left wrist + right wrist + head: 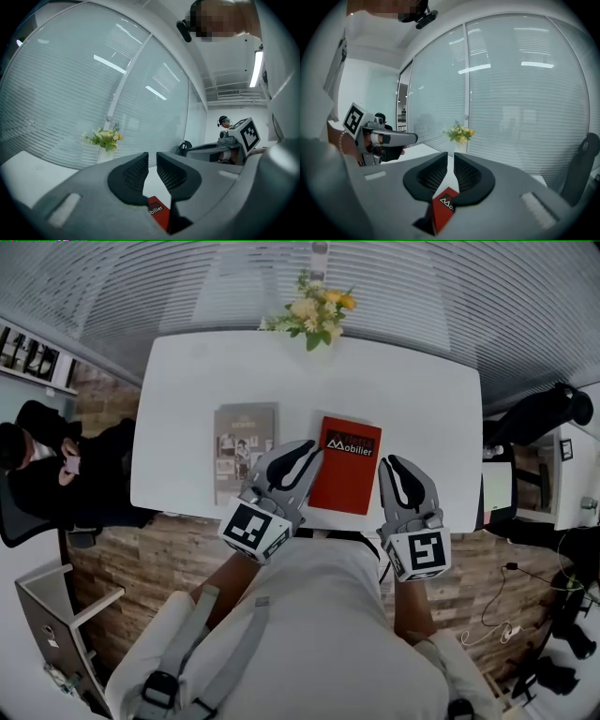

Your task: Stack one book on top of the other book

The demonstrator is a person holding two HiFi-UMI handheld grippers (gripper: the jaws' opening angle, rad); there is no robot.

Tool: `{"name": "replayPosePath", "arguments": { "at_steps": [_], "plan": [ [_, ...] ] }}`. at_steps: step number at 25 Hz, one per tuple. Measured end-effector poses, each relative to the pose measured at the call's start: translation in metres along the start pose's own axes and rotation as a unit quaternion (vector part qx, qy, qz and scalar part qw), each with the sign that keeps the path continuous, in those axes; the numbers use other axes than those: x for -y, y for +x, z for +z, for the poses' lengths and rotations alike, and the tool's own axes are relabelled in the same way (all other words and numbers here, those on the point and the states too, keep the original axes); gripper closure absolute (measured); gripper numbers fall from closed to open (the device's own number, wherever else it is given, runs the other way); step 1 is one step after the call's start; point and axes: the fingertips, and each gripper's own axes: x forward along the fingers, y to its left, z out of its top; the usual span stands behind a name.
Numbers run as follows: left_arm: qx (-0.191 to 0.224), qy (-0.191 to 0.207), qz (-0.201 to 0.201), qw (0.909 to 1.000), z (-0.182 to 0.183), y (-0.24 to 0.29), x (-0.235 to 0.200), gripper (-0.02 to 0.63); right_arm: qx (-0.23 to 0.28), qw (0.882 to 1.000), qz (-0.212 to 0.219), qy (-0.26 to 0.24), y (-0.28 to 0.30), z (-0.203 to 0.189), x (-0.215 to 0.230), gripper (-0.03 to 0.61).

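Two books lie side by side on the white table (427,395): a grey book (242,451) on the left and a red book (347,465) on the right, flat and apart. My left gripper (307,452) hovers over the red book's near left corner; its jaws stand a narrow gap apart with nothing between them. In the left gripper view, the left gripper (152,158) has a strip of the red book (158,212) below it. My right gripper (395,465) sits just right of the red book, also slightly open and empty. The right gripper (451,158) sees the red book (443,206) beneath.
A vase of yellow and white flowers (316,315) stands at the table's far edge. A seated person in black (42,470) is at the left and a dark chair (539,413) at the right. Window blinds run behind the table.
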Motion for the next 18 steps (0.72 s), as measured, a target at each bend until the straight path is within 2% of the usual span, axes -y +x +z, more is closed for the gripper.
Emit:
{"name": "replayPosePath", "arguments": {
  "at_steps": [7, 13, 18],
  "plan": [
    [-0.057, -0.03, 0.002, 0.9979, -0.059, 0.014, -0.011, 0.534, -0.053, 0.998, -0.001, 0.017, 0.012, -0.059, 0.01, 0.507],
    [-0.101, -0.039, 0.002, 0.9941, -0.101, 0.018, -0.016, 0.511, -0.091, 0.995, 0.005, 0.038, 0.02, -0.103, 0.012, 0.478],
    [-0.126, -0.062, 0.009, 0.99, -0.133, 0.019, -0.023, 0.501, -0.119, 0.992, 0.003, 0.048, 0.024, -0.133, 0.012, 0.462]
  ]
}}
